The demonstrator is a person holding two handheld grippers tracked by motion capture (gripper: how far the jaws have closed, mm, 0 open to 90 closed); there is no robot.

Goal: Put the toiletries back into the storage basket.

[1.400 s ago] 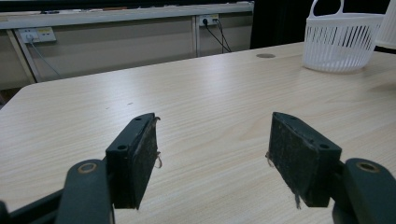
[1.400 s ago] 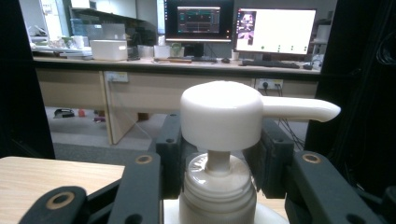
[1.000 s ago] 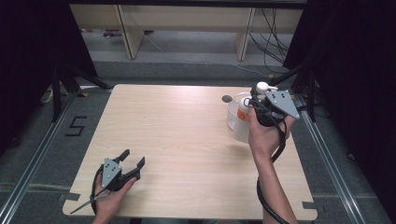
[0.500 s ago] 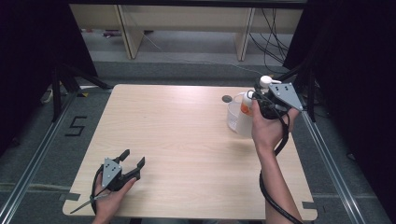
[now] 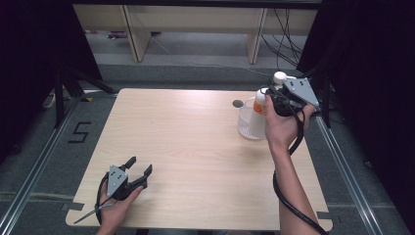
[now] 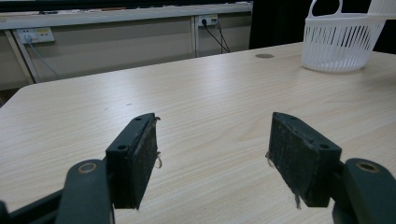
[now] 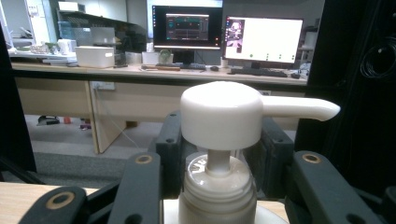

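High view sits above the near edge, looking forward and down over the whole table [image 5: 195, 147]. Left gripper view rides low, looking past its jaws across the tabletop to the white basket [image 6: 341, 44], which the high view also catches. Right gripper view is jammed right up against the pump bottle [image 7: 224, 154], facing the desks beyond.

Pump bottle [image 5: 258, 111] above basket [image 5: 246, 128] at table's [image 5: 195, 147] far right; left tongs [image 5: 138, 170] near-left.

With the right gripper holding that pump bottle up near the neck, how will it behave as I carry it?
The pump bottle is tall and narrow, so it probably tips easily once set down. Its smooth plastic may slip between the fingers. The right gripper is clamped just below the pump head, which might catch it.
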